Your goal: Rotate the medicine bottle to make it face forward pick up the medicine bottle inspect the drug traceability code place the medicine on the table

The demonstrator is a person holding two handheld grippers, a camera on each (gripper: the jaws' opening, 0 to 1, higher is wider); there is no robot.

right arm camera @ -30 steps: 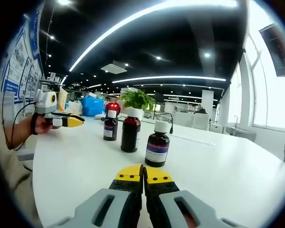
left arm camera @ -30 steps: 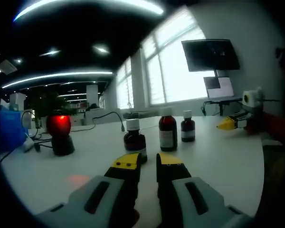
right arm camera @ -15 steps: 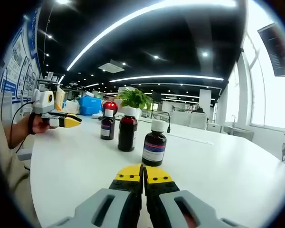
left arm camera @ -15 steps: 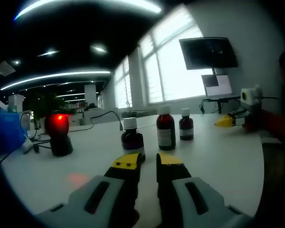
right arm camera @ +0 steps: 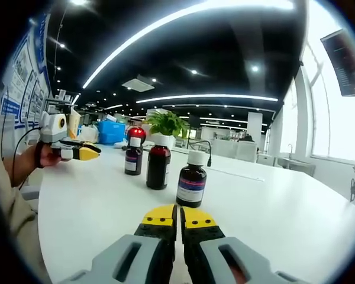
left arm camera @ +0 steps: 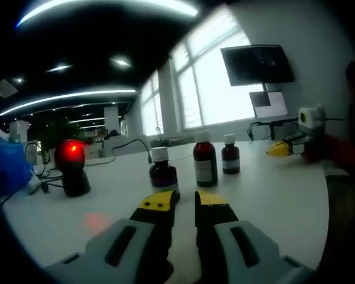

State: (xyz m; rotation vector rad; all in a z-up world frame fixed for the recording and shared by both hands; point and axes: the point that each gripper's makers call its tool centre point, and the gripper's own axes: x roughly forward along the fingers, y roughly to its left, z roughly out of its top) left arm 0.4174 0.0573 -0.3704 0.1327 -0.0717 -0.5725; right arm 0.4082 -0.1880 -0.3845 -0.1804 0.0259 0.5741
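On the white office table [right arm camera: 296,213], three medicine bottles [right arm camera: 191,186] stand at frame centre, slightly smaller than a second ago. The right gripper [right arm camera: 178,216] is pressed together; the left gripper [left arm camera: 185,200] slightly spread. Nothing grasped yet.

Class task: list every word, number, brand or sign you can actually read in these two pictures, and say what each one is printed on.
No text is readable.
Nearest bottle: blue, white and red label, print blurred.
Middle bottle: pale label, too small.
Far bottle: label print too small.
Wall posters: blue and white, lettering too small and warped.
Wall screen: dark, nothing legible.
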